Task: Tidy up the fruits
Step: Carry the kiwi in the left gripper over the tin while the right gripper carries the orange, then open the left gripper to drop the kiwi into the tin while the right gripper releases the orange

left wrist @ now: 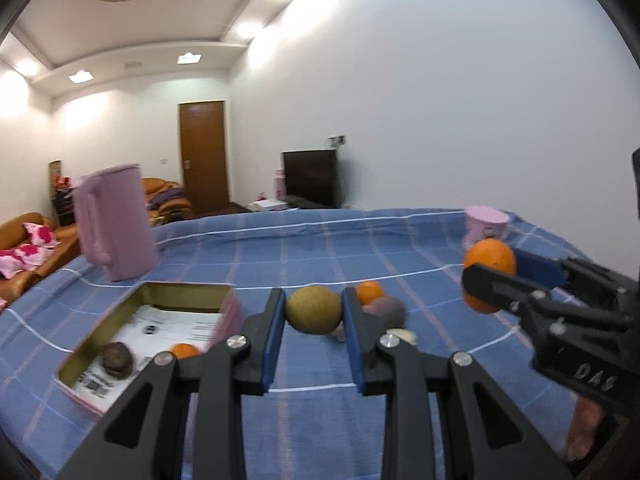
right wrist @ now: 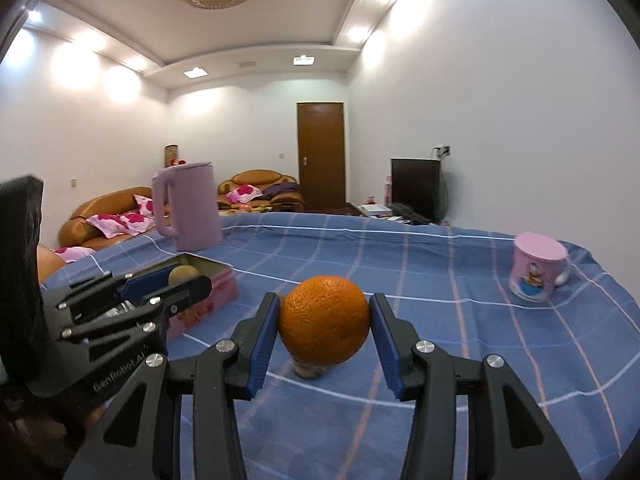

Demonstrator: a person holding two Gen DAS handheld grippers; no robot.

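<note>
My left gripper [left wrist: 313, 312] is shut on a round yellow-green fruit [left wrist: 313, 309] and holds it above the blue cloth, just right of the open pink tin [left wrist: 224, 320]. The tin holds a dark brown fruit [left wrist: 117, 359] and a small orange [left wrist: 184, 350] on printed paper. My right gripper [right wrist: 324, 320] is shut on a large orange [right wrist: 324, 319] above the table; it also shows in the left wrist view [left wrist: 489, 264]. A small orange [left wrist: 370, 292] and a purplish fruit [left wrist: 390, 310] lie on the cloth behind my left gripper.
A tall pink jug [left wrist: 116, 222] stands behind the tin at the left. A pink lidded mug [right wrist: 538, 266] stands at the far right. The table with the blue checked cloth [right wrist: 440, 264] stretches ahead. Sofas, a door and a TV are beyond.
</note>
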